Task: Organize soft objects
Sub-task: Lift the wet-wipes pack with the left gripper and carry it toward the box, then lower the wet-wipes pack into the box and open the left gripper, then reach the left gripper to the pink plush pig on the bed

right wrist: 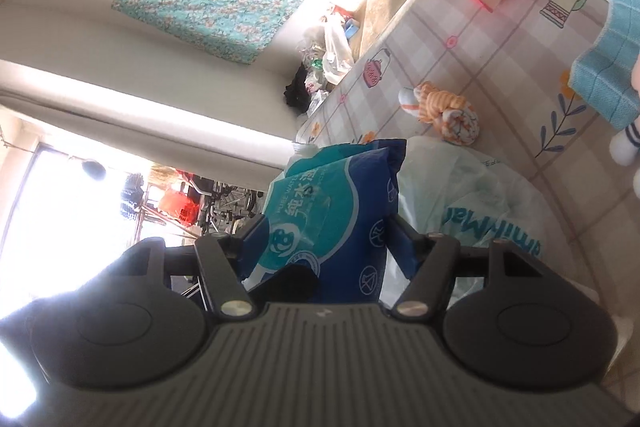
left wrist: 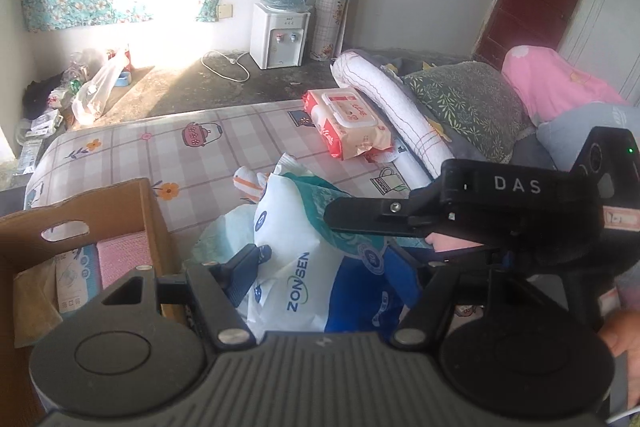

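A soft pack of wet wipes (left wrist: 316, 291), blue, teal and white, hangs above the patterned bed sheet (left wrist: 160, 147). My left gripper (left wrist: 328, 267) is shut on its near end, one finger (left wrist: 240, 269) pressing its left side. From the right, my right gripper's finger (left wrist: 360, 219) reaches across the pack's top. In the right wrist view the same pack (right wrist: 340, 203) sits pinched between the two pads of my right gripper (right wrist: 330, 235). An open cardboard box (left wrist: 154, 215) stands at the left, with a pink cloth (left wrist: 122, 255) and flat packets inside.
A red wipes pack (left wrist: 348, 123) lies further up the bed, near a rolled white mat (left wrist: 384, 95) and pillows (left wrist: 468, 103). An orange striped rolled cloth (right wrist: 448, 111), a teal cloth (right wrist: 604, 83) and a white plastic bag (right wrist: 460, 187) lie on the sheet. A water dispenser (left wrist: 280, 35) stands by the wall.
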